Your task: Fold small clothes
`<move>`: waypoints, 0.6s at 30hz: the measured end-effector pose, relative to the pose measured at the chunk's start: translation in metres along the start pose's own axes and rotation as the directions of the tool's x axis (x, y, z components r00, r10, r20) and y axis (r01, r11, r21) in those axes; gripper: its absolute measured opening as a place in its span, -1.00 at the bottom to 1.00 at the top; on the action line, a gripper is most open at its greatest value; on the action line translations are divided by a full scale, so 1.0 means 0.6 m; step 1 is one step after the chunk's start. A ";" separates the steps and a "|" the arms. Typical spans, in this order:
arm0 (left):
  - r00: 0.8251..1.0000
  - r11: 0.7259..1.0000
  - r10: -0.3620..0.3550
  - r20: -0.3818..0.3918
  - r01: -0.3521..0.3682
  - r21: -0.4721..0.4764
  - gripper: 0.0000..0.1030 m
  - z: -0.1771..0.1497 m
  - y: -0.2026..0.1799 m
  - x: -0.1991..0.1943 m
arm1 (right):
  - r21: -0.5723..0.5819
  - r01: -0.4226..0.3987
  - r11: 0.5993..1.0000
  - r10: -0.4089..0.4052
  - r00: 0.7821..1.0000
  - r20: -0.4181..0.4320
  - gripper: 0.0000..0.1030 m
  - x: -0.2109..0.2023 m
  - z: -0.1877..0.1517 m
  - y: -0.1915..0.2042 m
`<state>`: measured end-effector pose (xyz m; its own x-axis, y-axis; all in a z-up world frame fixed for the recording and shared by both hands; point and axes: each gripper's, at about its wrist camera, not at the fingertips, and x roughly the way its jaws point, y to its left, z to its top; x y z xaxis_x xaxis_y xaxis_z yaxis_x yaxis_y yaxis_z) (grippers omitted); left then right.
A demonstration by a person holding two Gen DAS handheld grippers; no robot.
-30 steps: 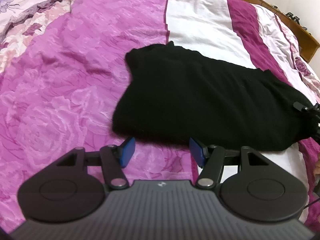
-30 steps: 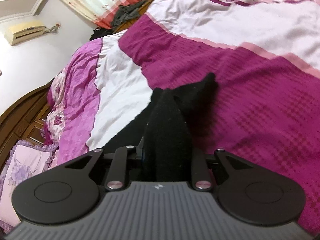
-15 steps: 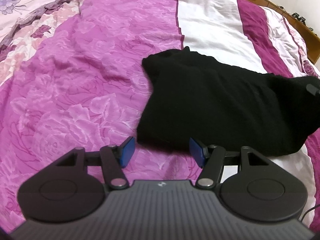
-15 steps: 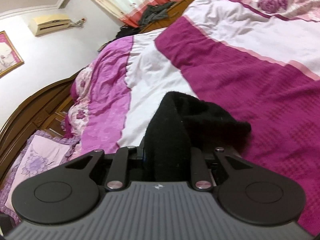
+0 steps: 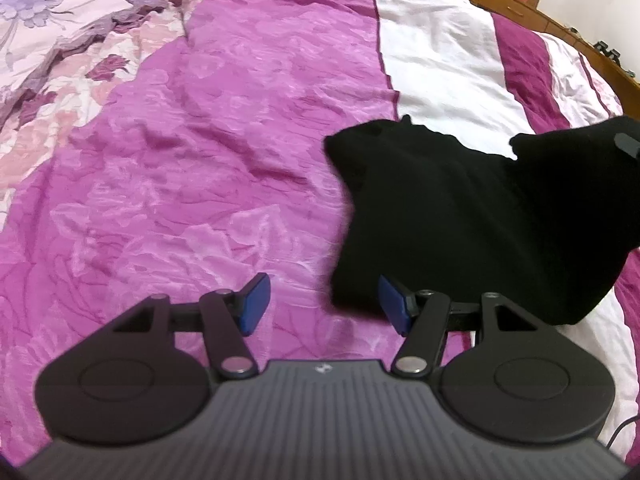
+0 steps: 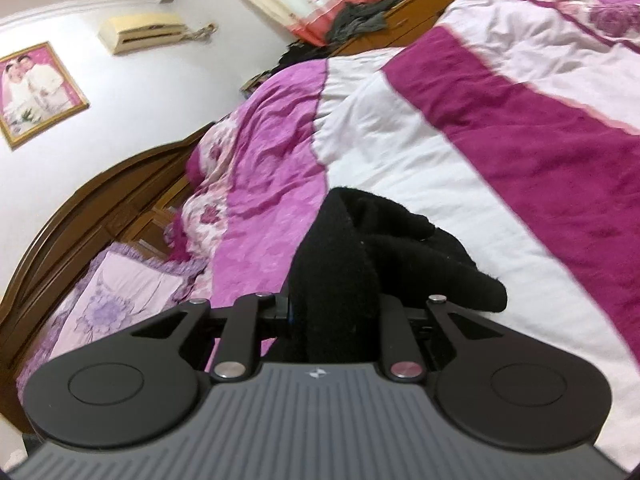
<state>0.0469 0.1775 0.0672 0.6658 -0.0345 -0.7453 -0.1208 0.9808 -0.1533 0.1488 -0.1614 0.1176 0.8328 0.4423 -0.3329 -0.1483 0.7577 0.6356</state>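
A black knit garment (image 5: 472,220) lies folded on the bed, right of centre in the left wrist view, its right end lifted off the cover. My left gripper (image 5: 324,304) hovers open just short of the garment's near-left corner, blue pads apart and nothing between them. In the right wrist view, my right gripper (image 6: 334,312) is shut on a thick fold of the same black garment (image 6: 340,264), which bulges up between the fingers and hides the pads. The rest of the cloth trails to the right over the white stripe.
The bed cover (image 5: 200,168) has pink floral, white and magenta stripes. A lilac pillow (image 6: 116,304) lies by the wooden headboard (image 6: 92,208). A wooden footboard (image 5: 532,12) runs along the far right. On the wall hang a framed picture (image 6: 36,92) and an air conditioner (image 6: 140,32).
The right gripper has lifted its end of the garment up and carried it leftward over the rest. The left gripper has drifted left, so the garment now sits to its right.
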 end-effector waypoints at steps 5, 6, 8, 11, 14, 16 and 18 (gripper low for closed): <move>1.000 1.000 0.007 0.009 -0.007 -0.014 0.20 0.003 0.021 -0.003 | -0.053 -0.019 0.998 0.016 0.998 -0.053 -0.60 0.040 -0.036 0.056; 1.000 1.000 0.007 0.011 -0.007 -0.016 0.20 0.003 0.024 -0.003 | -0.070 -0.019 0.997 0.014 0.998 -0.066 -0.60 0.049 -0.046 0.067; 1.000 1.000 0.006 0.013 -0.006 -0.016 0.20 0.005 0.031 -0.004 | -0.124 -0.011 0.992 -0.001 0.995 -0.098 -0.60 0.070 -0.073 0.090; 1.000 1.000 0.007 0.014 -0.007 -0.011 0.20 0.013 0.041 -0.004 | -0.181 -0.004 0.983 -0.022 0.989 -0.144 -0.60 0.100 -0.114 0.113; 1.000 1.000 0.012 0.026 -0.012 -0.003 0.20 0.024 0.050 -0.007 | -0.229 0.013 0.973 -0.056 0.982 -0.180 -0.60 0.128 -0.156 0.130; 0.999 1.000 0.012 0.035 -0.012 0.000 0.20 0.030 0.055 -0.009 | -0.264 0.026 0.964 -0.081 0.977 -0.199 -0.60 0.147 -0.178 0.138; 0.999 1.000 0.008 0.044 -0.008 0.001 0.20 0.036 0.059 -0.010 | -0.313 0.047 0.948 -0.115 0.972 -0.204 -0.58 0.158 -0.199 0.149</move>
<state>0.0549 0.2165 0.0803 0.6963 -0.0184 -0.7175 -0.1253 0.9812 -0.1468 0.1508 0.0057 0.0595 0.7182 0.4403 -0.5389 -0.2687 0.8898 0.3689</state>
